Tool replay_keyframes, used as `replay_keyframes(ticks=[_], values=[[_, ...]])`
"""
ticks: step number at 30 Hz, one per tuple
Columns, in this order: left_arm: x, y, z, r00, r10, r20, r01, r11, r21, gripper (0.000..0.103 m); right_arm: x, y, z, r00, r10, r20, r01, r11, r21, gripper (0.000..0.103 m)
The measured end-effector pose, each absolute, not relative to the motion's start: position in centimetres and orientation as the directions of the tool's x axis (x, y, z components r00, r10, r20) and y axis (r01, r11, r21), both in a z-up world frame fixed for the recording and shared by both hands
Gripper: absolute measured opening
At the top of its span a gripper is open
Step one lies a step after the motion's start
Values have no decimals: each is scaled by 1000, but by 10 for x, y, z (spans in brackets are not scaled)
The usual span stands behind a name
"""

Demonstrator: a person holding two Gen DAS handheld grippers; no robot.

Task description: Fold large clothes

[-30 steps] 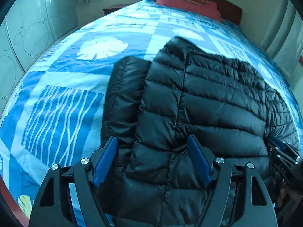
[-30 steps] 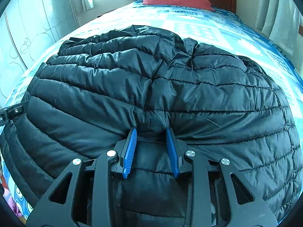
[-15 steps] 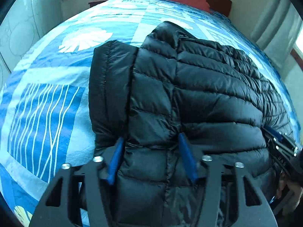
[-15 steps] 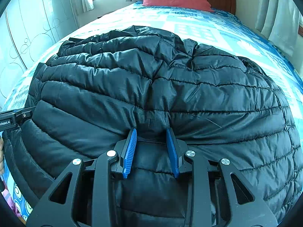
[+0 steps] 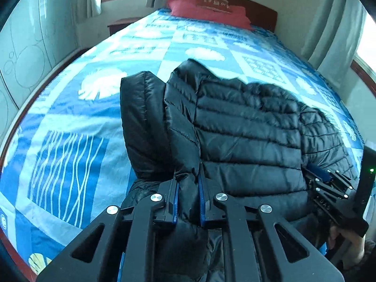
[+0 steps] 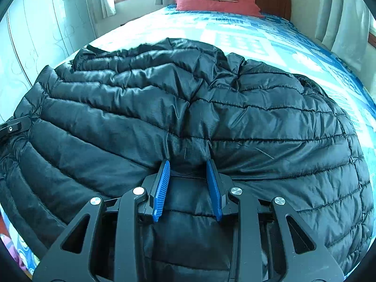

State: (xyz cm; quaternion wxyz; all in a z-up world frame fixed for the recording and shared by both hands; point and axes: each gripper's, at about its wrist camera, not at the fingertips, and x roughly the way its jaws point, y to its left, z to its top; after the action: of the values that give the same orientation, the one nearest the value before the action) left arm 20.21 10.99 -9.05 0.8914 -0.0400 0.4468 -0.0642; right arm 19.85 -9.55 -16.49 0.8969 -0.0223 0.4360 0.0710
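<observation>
Jacket (image 5: 246, 136), black and quilted, lies on the blue patterned bedspread (image 5: 70, 127) at the near end of the bed, well apart from the red pillow (image 5: 206, 11) at the headboard. We read its long axis as running across the bed, side to side, since the stitched quilting lines sweep from one gripper toward the other in both views. A sleeve (image 5: 143, 122) is folded along the jacket's left edge and points up the bed, toward the pillow. We cannot tell which end is the collar and which the hem.

Our left gripper (image 5: 188, 188) is clenched on the jacket at its near left corner: the blue pads (image 5: 175, 202) stand close together with a pinched ridge of puffy fabric bulging up between them. In the right wrist view the jacket (image 6: 188, 108) fills most of the frame, mounded and creased toward the middle. Our right gripper (image 6: 188, 171) grips the near edge too, its blue fingers (image 6: 162, 188) set a little wider, with a fold of fabric gathered between them and puckers radiating from the tips. From the left wrist camera we also see the right gripper (image 5: 329, 188) at the jacket's far right edge, the hand behind it partly in view.
</observation>
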Motion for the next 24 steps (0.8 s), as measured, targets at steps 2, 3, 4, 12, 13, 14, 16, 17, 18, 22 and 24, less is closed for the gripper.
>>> replay_keyframes(ticks=[2,3,4,12,13,14,16,17,18,22,24], values=[[203,103,-80,611,-148,-778,91,989,-117,12,194,-103,-157,622,112,-775,-138,990,32,44],[202,99,-73,620,-149,-771,99,989,-111,12,192,-110,-151,634,112,-766,-130,991,37,50],[199,93,-67,628,-150,-764,109,988,-106,12,190,-116,-147,641,107,-760,-124,992,35,51],[191,27,-22,673,-186,-716,224,974,-42,11,176,-182,-121,671,55,-740,-52,998,27,51],[191,14,-19,674,-190,-714,242,970,-29,11,174,-192,-118,676,34,-736,-36,999,13,52],[192,1,-18,676,-191,-712,260,966,-12,11,172,-200,-116,680,17,-733,-23,1000,2,52],[192,-19,-17,676,-192,-711,281,960,8,11,169,-220,-111,687,-19,-726,9,1000,-17,52],[192,-31,-16,675,-196,-711,295,955,17,11,167,-229,-111,690,-35,-723,24,999,-26,52],[192,-42,-17,674,-199,-712,310,950,27,11,167,-242,-109,691,-60,-721,44,998,-41,53],[194,-77,-22,667,-203,-717,349,935,59,11,158,-272,-115,682,-116,-722,104,993,-62,53],[194,-98,-23,663,-205,-720,372,925,79,11,149,-282,-118,676,-134,-725,131,990,-60,53]])
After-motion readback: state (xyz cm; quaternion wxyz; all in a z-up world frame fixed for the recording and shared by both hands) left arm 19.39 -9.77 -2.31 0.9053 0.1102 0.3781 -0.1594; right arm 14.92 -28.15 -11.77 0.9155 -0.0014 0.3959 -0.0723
